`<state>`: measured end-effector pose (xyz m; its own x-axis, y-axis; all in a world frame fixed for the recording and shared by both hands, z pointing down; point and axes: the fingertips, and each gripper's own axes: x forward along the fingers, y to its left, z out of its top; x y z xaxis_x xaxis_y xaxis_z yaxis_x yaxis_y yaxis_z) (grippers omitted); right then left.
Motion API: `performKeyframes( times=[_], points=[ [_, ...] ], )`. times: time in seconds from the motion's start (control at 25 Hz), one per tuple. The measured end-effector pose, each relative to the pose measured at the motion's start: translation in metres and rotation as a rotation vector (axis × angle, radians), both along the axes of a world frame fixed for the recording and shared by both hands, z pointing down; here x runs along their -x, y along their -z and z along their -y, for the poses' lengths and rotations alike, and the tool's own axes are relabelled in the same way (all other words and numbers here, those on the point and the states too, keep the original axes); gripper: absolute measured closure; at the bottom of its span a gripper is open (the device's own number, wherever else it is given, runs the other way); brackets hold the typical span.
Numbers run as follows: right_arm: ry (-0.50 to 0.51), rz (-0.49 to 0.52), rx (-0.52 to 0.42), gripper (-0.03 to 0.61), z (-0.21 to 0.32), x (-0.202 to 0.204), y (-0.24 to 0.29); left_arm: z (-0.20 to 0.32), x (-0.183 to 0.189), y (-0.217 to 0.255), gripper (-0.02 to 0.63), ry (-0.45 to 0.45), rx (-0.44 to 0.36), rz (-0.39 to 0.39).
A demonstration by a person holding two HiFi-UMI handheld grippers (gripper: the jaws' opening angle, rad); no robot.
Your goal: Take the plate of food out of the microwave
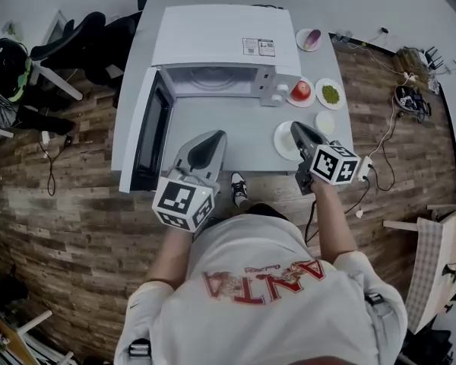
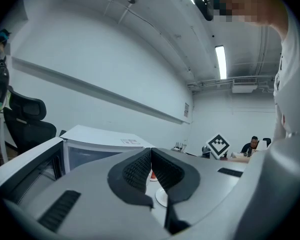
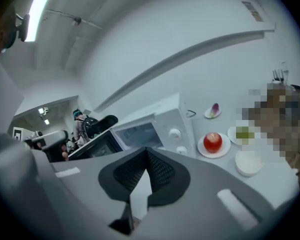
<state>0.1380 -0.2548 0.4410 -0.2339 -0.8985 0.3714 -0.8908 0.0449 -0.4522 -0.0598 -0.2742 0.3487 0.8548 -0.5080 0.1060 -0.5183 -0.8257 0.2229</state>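
Saw a white microwave (image 1: 213,48), grey table (image 1: 228,128), red apple (image 1: 301,90) on a white plate (image 1: 308,103), green food (image 1: 330,93), brown wood-plank floor (image 1: 76,226), and black-and-white square markers (image 1: 184,201) on the grey left tongs (image 1: 215,137) and right tongs (image 1: 296,128).

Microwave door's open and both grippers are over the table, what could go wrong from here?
The open microwave door juts out beside the left gripper; a sideways swing could hit it. The right gripper, fingers shut, hangs over the white plate near the front edge of the table; a nudge might slide it off. The apple nearby is loose and could roll.
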Motion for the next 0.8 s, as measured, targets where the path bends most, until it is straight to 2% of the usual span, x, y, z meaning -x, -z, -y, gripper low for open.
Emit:
performKeyframes(
  times=[0.24,0.36,0.52,0.64,0.8],
  points=[
    [0.097,-0.070,-0.261,0.577,0.009,0.037,0.093,0.005,0.008,0.024,0.604,0.017,-0.047,0.009],
    [0.121,-0.119,-0.352,0.577,0.009,0.048,0.123,0.006,0.010,0.034,0.604,0.014,-0.085,0.028],
    [0.141,-0.136,-0.391,0.577,0.011,0.055,0.138,0.010,0.014,0.046,0.603,0.032,-0.114,0.034],
    [0.152,-0.115,-0.395,0.577,0.009,0.055,0.142,0.009,0.014,0.051,0.604,0.030,-0.123,0.030],
    [0.218,-0.078,-0.391,0.577,0.010,0.065,0.138,0.008,0.014,0.053,0.603,0.020,-0.127,0.023]
  ],
)
